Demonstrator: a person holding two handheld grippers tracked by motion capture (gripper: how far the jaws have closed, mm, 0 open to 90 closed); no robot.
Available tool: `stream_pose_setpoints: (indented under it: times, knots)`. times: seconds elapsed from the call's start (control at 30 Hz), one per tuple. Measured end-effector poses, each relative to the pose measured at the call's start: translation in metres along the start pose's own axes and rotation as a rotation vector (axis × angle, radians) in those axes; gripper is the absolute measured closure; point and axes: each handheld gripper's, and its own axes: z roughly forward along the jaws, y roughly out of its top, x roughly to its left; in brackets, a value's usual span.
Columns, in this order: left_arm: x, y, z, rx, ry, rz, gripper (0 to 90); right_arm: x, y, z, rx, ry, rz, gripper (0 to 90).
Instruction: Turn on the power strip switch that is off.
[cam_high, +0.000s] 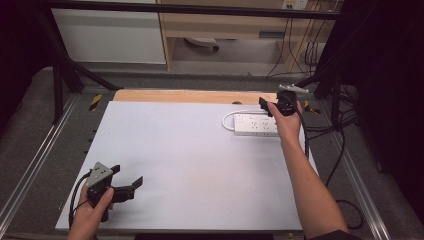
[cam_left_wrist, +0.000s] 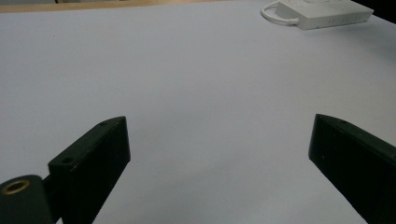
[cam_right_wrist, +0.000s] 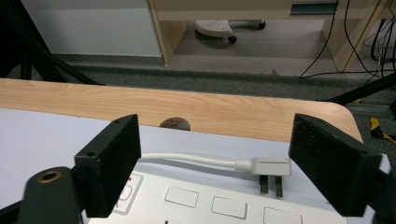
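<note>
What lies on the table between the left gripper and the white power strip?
Nothing: in the high view only bare white table separates the left gripper from the power strip; the left gripper view shows the same.

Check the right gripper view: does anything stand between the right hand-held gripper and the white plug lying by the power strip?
Nothing visible does. The right hand-held gripper is open, and the white plug lies straight ahead in the gap between its jaws, prongs pointing toward the power strip. Its cord trails off to one side, outside that path.
</note>
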Motion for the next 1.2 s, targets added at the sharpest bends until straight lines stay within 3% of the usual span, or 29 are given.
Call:
stream_pose_setpoints:
  times: [0.3, 1.2]
  knots:
    - [0.000, 0.000, -0.001, -0.002, -0.001, -0.003, 5.5, -0.002, -0.006, 0.009, 0.025, 0.006, -0.008, 35.4]
    - [0.000, 0.000, 0.000, 0.004, -0.003, 0.002, 5.7, -0.002, -0.022, 0.027, 0.058, 0.031, -0.039, 71.8]
